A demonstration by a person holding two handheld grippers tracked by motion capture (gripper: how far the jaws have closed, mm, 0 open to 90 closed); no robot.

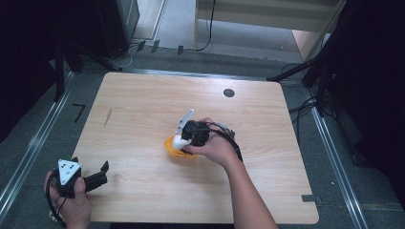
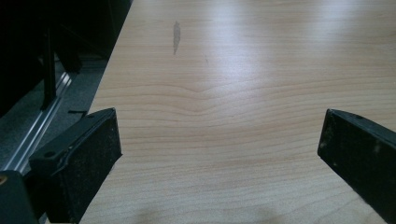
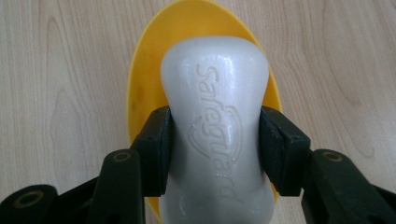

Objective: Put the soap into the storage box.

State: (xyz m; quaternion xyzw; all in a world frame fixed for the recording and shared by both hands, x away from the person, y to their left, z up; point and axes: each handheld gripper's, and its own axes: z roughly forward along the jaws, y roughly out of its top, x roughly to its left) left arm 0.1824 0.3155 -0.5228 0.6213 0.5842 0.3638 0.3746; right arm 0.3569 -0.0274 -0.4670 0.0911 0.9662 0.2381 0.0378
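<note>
A white soap bar (image 3: pixel 215 112) with raised lettering sits between my right gripper's (image 3: pixel 215 149) two black jaws, which press on its narrow waist. Under the bar lies a yellow oval dish (image 3: pixel 140 88). In the high view the right gripper (image 1: pixel 184 139) points down over the yellow dish (image 1: pixel 172 149) near the middle of the table, with the white soap bar (image 1: pixel 178 141) at its tip. My left gripper (image 1: pixel 102 171) rests near the table's front left corner, its jaws spread wide over bare wood. In the left gripper view the left gripper (image 2: pixel 219 144) has nothing between its pads.
The wooden table (image 1: pixel 143 105) has a dark round hole (image 1: pixel 229 92) at the back right and a small grey mark (image 1: pixel 108 117) at the left. Metal rails and dark stands line the floor on both sides.
</note>
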